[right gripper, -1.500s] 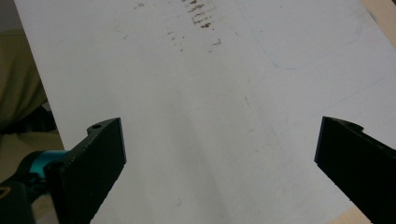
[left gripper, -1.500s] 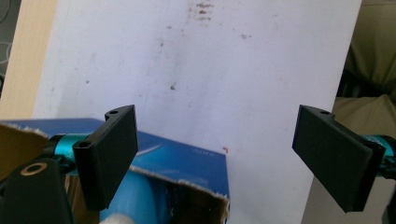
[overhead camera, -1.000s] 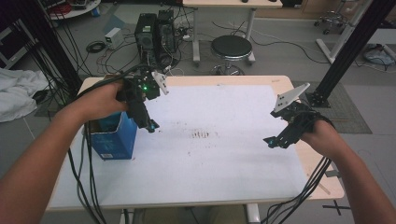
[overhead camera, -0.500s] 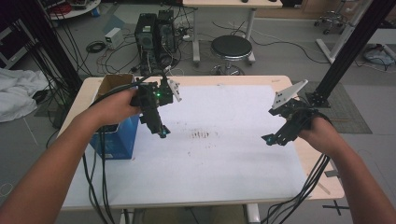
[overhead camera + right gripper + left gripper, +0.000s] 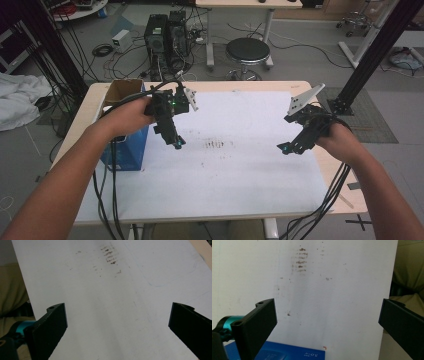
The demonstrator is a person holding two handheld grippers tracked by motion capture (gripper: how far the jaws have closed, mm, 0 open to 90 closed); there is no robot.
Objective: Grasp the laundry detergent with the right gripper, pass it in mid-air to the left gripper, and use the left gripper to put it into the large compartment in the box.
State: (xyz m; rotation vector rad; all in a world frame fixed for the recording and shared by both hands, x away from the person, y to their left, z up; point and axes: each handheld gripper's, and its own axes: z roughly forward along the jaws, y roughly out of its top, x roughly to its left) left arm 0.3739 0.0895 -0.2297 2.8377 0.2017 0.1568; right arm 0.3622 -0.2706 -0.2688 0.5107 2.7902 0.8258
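My left gripper (image 5: 176, 143) hangs above the white sheet (image 5: 225, 170) just right of a blue open-topped box (image 5: 125, 147). In the left gripper view its black jaws stand wide apart with nothing between them, and the box's blue side (image 5: 292, 353) shows at the bottom. My right gripper (image 5: 283, 148) hovers over the right part of the sheet, pointing toward the middle. The right gripper view shows its jaws spread wide over bare white sheet (image 5: 112, 315). A patch of brown smudges (image 5: 215, 145) marks the sheet's centre between the two grippers.
The box stands at the table's left edge with its cardboard flap (image 5: 121, 91) open. Cables (image 5: 107, 190) trail from both grippers over the front edge. Behind the table are a black stool (image 5: 247, 50) and computer towers (image 5: 165, 32). A black frame post (image 5: 372, 50) rises at the right.
My left gripper has moved rightward from over the blue box to above the white sheet. The right gripper has stayed nearly in place.
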